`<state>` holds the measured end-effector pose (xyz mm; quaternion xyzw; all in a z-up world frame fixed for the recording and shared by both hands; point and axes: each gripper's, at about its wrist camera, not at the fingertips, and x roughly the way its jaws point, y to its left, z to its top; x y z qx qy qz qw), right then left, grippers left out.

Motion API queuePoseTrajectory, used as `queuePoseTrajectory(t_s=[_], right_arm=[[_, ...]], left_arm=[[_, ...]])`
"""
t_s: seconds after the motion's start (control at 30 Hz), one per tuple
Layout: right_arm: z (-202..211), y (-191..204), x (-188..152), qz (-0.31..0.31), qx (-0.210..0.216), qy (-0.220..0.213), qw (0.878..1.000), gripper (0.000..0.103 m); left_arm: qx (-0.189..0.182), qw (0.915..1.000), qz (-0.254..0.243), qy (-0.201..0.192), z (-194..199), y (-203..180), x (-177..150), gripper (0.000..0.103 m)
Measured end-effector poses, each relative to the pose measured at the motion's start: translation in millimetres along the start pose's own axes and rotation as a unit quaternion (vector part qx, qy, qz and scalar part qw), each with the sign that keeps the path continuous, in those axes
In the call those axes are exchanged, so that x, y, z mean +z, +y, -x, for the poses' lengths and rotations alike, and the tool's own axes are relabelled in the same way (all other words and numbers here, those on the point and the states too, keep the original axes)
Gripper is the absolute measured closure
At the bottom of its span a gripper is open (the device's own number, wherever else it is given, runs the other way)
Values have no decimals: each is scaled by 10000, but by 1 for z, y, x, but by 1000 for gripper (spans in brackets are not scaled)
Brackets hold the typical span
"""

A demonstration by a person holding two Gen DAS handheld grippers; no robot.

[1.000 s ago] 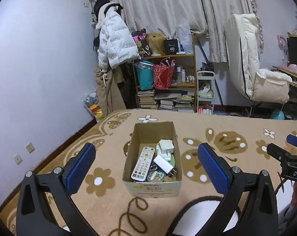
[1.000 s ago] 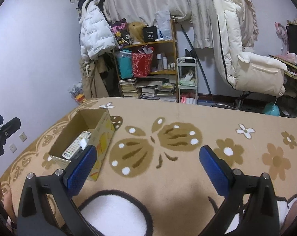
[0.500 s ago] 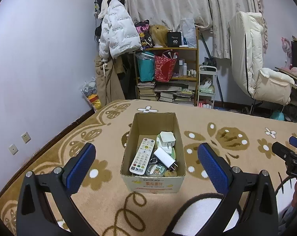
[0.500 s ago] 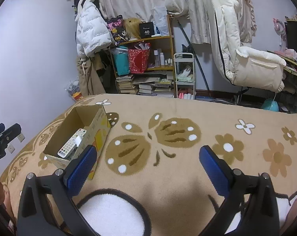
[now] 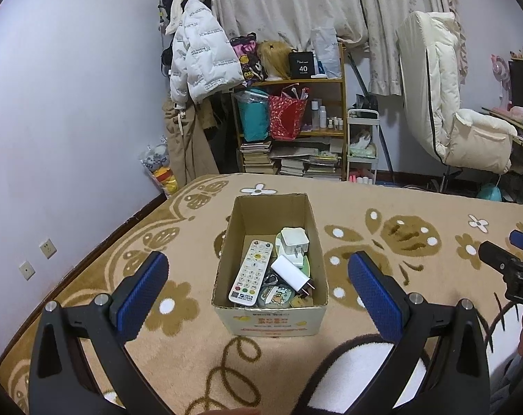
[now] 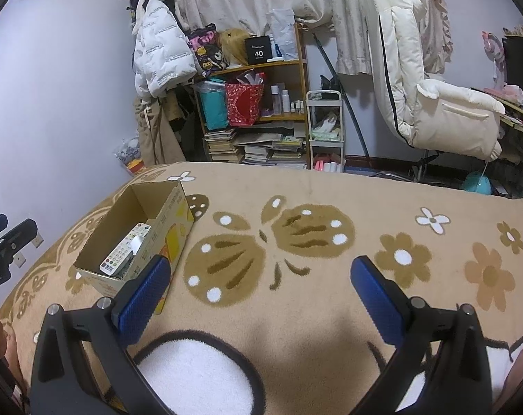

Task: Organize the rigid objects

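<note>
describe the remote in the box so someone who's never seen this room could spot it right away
On the tan flowered blanket sits an open cardboard box. Along its left inner wall lies the remote control: long, white, flat, covered with coloured buttons, unlike the plain blocky white chargers beside it.

**Box at your twelve o'clock on the blanket**

From your left gripper's view, the cardboard box (image 5: 310,242) sits on the blanket (image 5: 417,218) at twelve o'clock. Inside it, the remote (image 5: 251,271) lies at nine o'clock of the charger (image 5: 291,272), with the plug adapter (image 5: 295,238) behind. The shelf (image 5: 291,124) stands beyond the blanket.
</note>
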<state>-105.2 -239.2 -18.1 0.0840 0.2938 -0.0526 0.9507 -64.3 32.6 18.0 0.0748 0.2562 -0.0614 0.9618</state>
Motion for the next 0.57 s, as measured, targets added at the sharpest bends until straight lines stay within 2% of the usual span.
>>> queuePoseTrajectory(t_s=[0.57], right_arm=[[-2, 5, -2, 67, 22, 18, 10000, 0]], left_arm=[[-34, 9999, -47, 100, -4, 0, 0, 0]])
